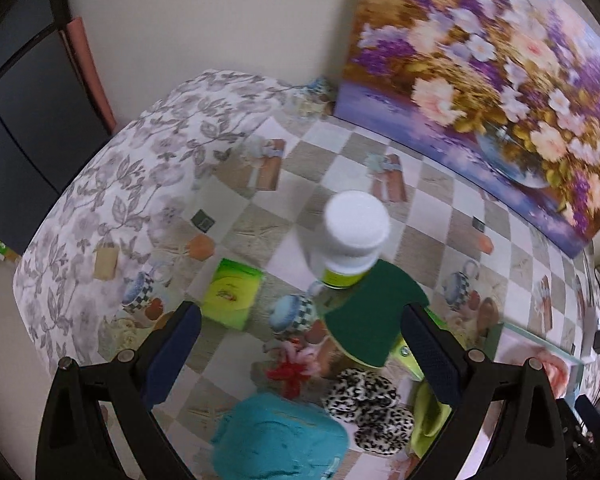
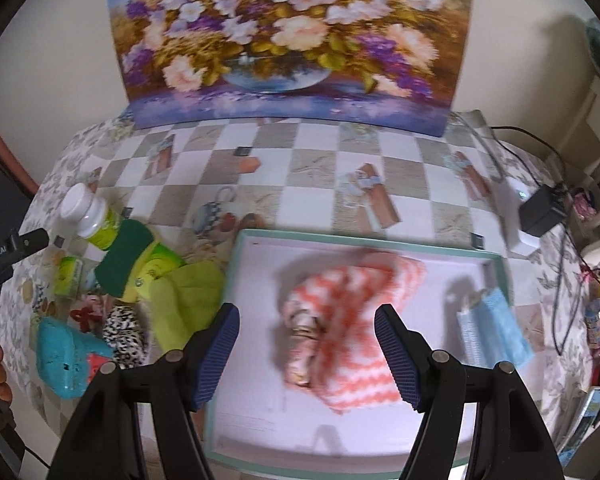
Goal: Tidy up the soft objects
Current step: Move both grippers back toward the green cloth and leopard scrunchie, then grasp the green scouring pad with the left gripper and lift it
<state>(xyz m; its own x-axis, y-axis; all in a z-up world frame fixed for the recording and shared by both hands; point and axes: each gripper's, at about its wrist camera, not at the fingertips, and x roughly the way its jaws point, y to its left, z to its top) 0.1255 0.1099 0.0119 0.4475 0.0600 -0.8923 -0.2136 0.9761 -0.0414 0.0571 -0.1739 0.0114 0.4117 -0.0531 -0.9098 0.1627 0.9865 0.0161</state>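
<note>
Checkered table: our left gripper, fingers apart, hovers nearest the leopard-print plush; right gripper, fingers apart, over the tray.

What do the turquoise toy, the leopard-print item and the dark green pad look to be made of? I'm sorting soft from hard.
Turquoise toy: looks like plush, with a fuzzy, matte nap. Leopard-print item: seemingly fluffy faux fur, its pile blurring the spots. Dark green pad: probably a flat, matte scouring fibre; blur leaves that open.
</note>
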